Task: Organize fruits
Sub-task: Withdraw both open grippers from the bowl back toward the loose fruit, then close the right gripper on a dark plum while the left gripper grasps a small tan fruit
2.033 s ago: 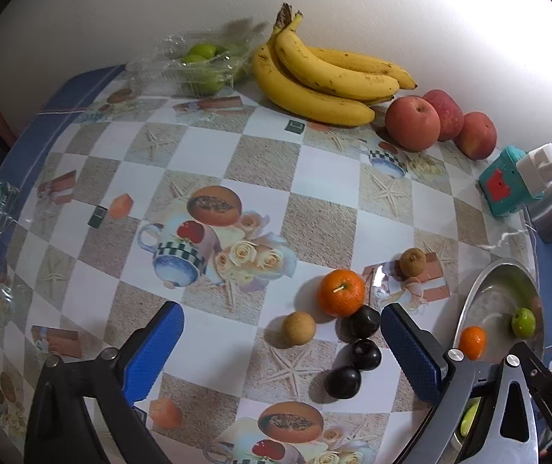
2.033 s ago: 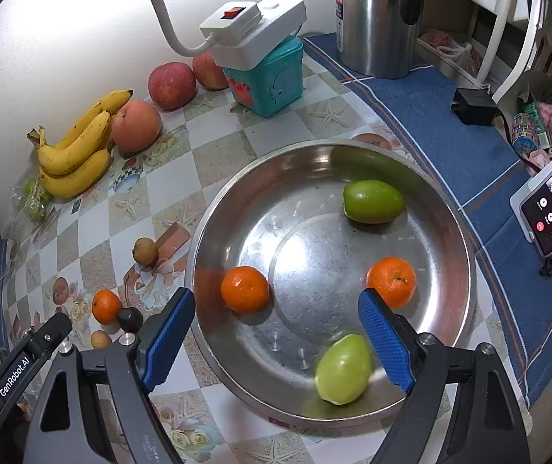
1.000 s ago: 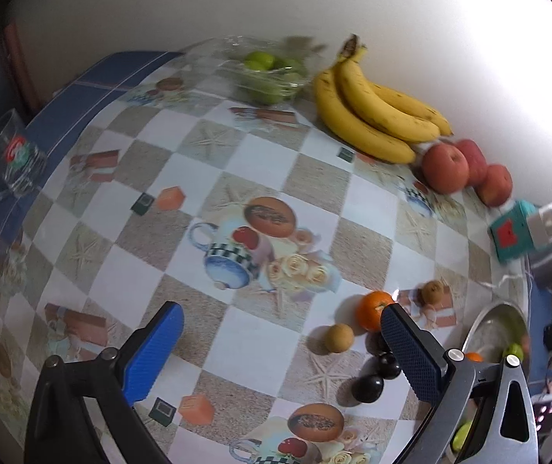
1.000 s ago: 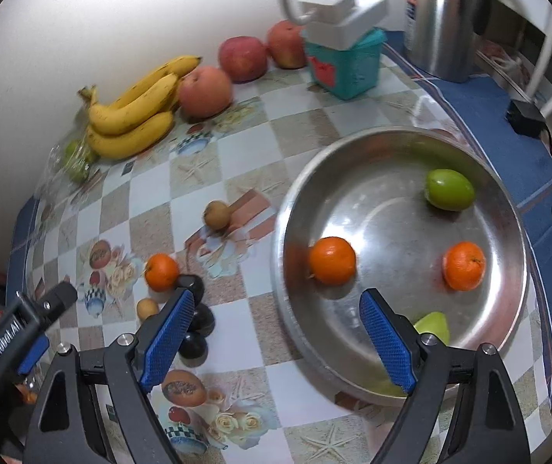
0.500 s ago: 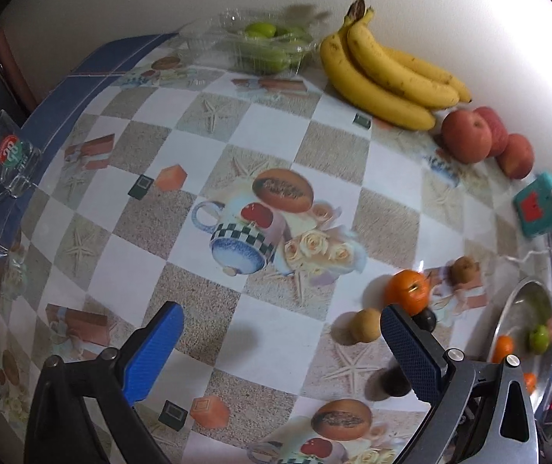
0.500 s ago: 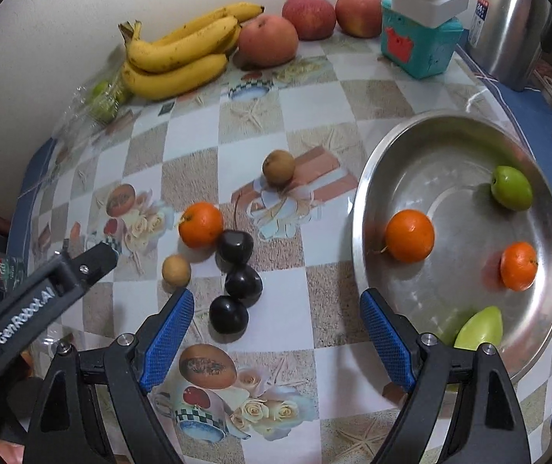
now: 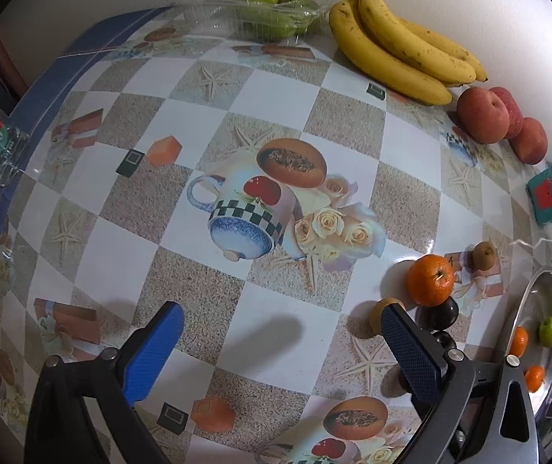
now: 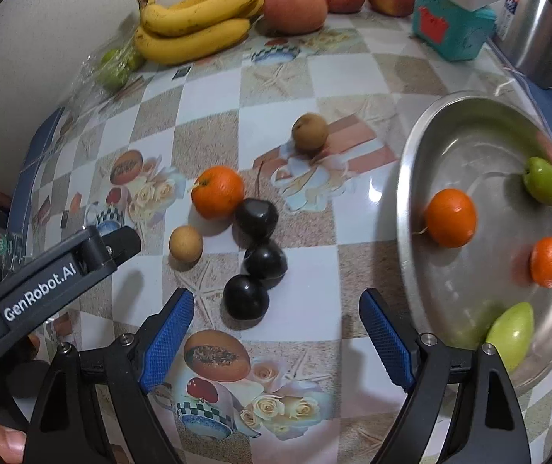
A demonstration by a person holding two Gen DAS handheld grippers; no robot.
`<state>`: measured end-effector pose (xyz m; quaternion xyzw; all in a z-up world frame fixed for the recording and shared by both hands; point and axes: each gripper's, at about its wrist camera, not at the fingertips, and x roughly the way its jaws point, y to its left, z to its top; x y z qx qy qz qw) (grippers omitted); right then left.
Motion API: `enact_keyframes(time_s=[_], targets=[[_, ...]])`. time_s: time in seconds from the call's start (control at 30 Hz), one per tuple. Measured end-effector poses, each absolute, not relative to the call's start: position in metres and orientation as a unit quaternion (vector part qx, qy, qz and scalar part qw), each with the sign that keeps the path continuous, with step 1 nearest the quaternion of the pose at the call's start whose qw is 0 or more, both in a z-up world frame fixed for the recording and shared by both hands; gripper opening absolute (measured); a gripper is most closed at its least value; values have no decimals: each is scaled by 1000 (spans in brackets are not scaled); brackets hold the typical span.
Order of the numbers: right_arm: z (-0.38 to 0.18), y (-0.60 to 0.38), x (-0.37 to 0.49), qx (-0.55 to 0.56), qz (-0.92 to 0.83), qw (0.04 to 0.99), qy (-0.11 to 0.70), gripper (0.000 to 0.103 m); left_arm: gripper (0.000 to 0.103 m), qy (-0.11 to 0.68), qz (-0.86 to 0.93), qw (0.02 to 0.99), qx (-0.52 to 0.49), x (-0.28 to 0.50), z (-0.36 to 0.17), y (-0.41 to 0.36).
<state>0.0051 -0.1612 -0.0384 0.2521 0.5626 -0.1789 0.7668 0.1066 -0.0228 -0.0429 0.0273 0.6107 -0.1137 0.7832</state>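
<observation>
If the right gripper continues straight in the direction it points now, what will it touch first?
Most likely the nearest dark plum. The right gripper is open and empty, pointing steeply down, and this plum lies just beyond the gap between its fingers. Depth is unclear, so it might meet the bare tablecloth first.

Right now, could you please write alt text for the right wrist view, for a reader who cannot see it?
The open right gripper points down at three dark plums beside an orange on a checked tablecloth. At right, a steel bowl holds two oranges and two green fruits; bananas and apples line the wall.
</observation>
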Motion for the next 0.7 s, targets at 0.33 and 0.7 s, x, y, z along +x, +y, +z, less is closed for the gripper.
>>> enact_keyframes(time_s=[0.33, 0.7], targets=[[-50, -150, 15, 243, -153, 770, 569, 68, 102, 616, -136, 775, 23, 107, -48, -26], [-56, -143, 22, 238, -145, 773, 570, 45, 99, 617, -170, 767, 33, 104, -48, -45]])
